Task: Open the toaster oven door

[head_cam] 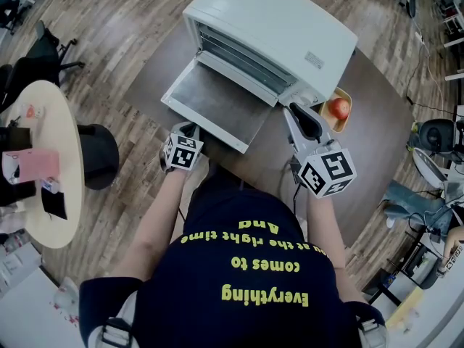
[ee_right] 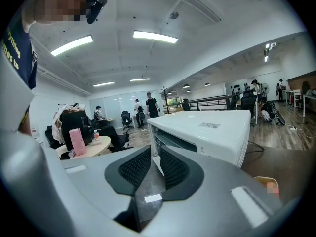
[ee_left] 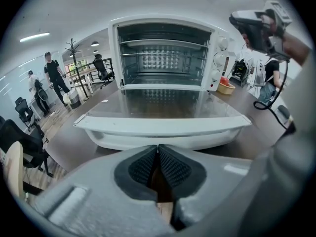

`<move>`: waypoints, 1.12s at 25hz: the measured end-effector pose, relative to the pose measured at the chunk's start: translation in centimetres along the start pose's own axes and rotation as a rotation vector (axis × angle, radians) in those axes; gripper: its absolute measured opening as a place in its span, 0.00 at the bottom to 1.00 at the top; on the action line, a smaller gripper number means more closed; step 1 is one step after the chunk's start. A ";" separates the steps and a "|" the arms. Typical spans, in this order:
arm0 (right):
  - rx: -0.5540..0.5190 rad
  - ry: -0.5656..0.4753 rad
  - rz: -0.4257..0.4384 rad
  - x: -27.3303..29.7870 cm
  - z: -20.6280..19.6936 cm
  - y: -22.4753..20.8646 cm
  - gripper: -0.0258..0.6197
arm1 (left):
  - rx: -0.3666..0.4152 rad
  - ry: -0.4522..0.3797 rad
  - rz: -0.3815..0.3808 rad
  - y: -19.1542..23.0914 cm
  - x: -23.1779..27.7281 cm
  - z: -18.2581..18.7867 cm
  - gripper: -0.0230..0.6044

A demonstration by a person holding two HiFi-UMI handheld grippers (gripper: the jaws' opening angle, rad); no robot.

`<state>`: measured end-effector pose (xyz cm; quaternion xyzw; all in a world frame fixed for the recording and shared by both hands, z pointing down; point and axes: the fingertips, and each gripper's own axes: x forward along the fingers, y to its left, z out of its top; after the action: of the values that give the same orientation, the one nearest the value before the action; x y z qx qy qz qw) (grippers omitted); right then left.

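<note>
Head view showed the toaster oven (head_cam: 290, 31) at the middle of the table (head_cam: 373, 133), its door (head_cam: 217, 104) folded fully down toward the near edge. The left hand-held gripper (ee_left: 158, 151) hung just before the door's front rim, jaws closed together on nothing. The right hand-held gripper (ee_right: 154, 157) sat by the oven's right front corner, jaws a narrow gap apart, nothing clamped. An apple (head_cam: 339, 108) lay in a tray (head_cam: 330, 124) beside the oven's right end.
</note>
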<state>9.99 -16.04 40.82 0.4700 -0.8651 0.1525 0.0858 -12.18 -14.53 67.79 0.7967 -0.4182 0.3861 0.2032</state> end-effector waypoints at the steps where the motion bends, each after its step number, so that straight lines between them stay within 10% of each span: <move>1: 0.000 0.000 0.001 0.0 0.0 0.0 0.16 | -0.003 -0.003 0.003 0.1 0.0 0.0 0.07; 28: 0.004 -0.001 0.009 0.2 -0.1 0.1 0.16 | -0.064 0.016 -0.001 0.7 -0.1 -0.4 0.19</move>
<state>9.76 -16.11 40.91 0.4662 -0.8671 0.1543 0.0836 -12.98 -14.60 67.92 0.7871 -0.4282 0.3786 0.2322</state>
